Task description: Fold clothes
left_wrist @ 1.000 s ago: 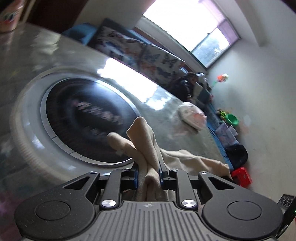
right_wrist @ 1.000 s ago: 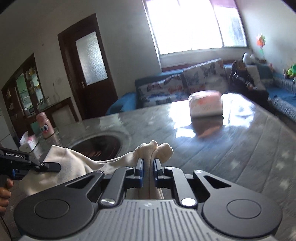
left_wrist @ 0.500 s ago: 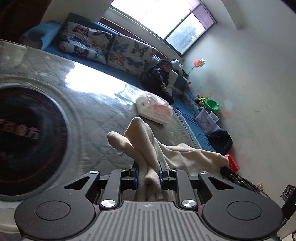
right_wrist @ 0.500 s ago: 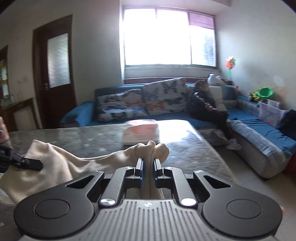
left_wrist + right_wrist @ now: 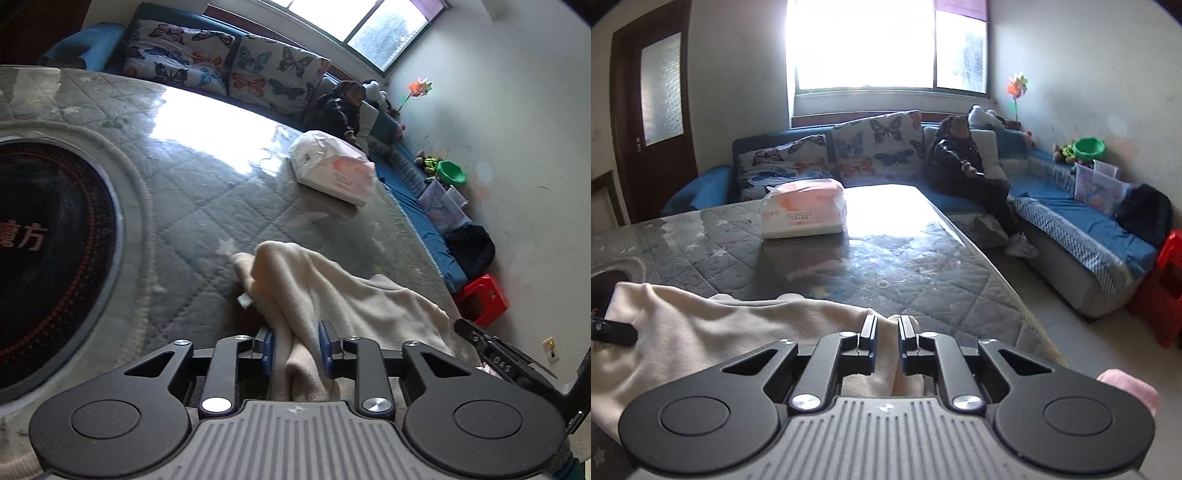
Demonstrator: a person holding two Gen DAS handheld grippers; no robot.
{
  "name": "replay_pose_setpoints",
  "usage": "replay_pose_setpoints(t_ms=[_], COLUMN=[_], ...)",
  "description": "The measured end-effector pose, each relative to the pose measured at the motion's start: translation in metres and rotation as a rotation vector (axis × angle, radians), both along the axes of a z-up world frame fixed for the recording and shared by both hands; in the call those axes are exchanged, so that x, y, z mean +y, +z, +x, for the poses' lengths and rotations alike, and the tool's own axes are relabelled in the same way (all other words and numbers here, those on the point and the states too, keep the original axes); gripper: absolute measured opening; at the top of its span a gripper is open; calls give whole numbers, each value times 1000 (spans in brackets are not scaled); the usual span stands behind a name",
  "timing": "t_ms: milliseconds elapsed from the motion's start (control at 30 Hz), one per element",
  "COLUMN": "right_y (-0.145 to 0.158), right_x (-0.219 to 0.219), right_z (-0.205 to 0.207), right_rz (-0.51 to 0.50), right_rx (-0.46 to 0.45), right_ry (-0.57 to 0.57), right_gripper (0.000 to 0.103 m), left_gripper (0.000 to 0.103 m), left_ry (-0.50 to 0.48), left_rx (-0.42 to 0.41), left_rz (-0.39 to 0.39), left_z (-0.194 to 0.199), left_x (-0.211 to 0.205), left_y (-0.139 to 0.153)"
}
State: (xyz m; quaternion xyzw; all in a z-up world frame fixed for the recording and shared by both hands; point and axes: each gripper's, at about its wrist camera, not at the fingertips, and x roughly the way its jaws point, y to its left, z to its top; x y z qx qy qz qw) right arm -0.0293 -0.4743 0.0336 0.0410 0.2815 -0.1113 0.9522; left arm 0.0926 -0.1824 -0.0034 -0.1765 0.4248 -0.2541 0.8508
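A cream garment [image 5: 354, 295] lies spread low over the grey quilted table [image 5: 207, 199]. My left gripper [image 5: 295, 341] is shut on a bunched fold of it, which sticks out past the fingers. The garment also shows in the right wrist view [image 5: 713, 332], draped toward the left. My right gripper [image 5: 887, 332] is shut on its right edge, with the cloth passing between the narrowly parted pads. The other gripper's tip [image 5: 613, 330] shows at the left of that view.
A pink and white tissue pack [image 5: 334, 168] lies on the far side of the table, also in the right wrist view [image 5: 803, 212]. A round black inset [image 5: 48, 251] sits in the table at left. A sofa [image 5: 1071, 221] with a seated person [image 5: 964, 162] lies beyond the table edge.
Both grippers have come down toward the table with the garment. The cloth now lies lower and flatter, and less of it sticks out past the right fingers.
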Motion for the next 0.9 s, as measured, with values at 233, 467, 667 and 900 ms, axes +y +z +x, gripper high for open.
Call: replay_pose_setpoints(t_ms=[233, 467, 667, 900], right_y=[1, -18, -15, -1], right_x=[19, 33, 26, 35], right_z=[-27, -53, -64, -42], right_rz=[31, 47, 13, 38], right_rx=[-21, -6, -10, -13], right_ry=[78, 91, 55, 139], right_gripper=[30, 37, 37, 46], left_gripper=[49, 51, 51, 54], left_ry=[21, -60, -63, -56], left_rx=[-62, -144, -158, -165], left_rz=[34, 157, 223, 246], left_z=[-13, -38, -39, -46], left_x=[15, -2, -4, -3], left_y=[11, 7, -4, -3])
